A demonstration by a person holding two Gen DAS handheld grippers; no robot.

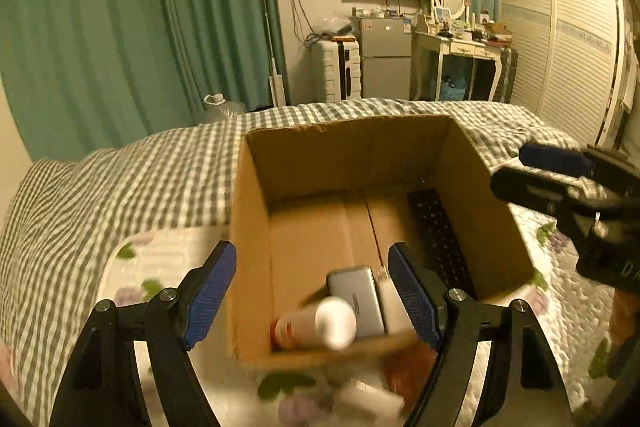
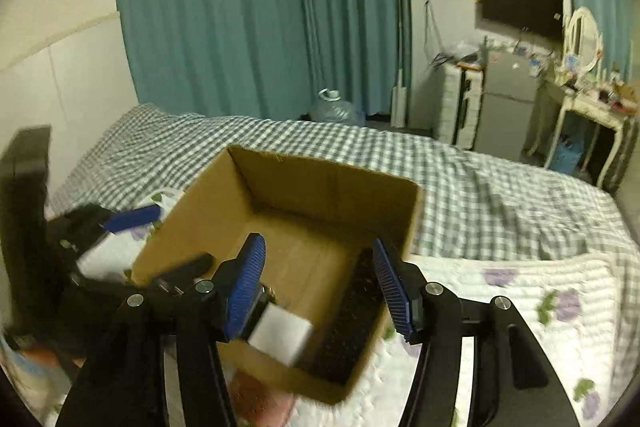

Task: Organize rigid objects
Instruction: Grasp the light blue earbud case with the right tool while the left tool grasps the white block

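cardboard box (image 1: 360,163) sits open-topped on the bed (image 1: 120,179) as catch-all, w/ bottle (image 1: 320,323), silver case (image 1: 358,293) & black keyboard (image 1: 438,239) already inside; left gripper (image 1: 312,295) & right gripper (image 2: 320,283) over the box, both fingers spread, empty, prob after a drop.

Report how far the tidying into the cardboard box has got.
Done: the open brown cardboard box on the bed already holds a black keyboard, a silver rectangular case, a white cylindrical bottle and a white block. In hand: nothing; left hand-held gripper and right hand-held gripper are open and empty. Left: blurred white and reddish items in front of the box.
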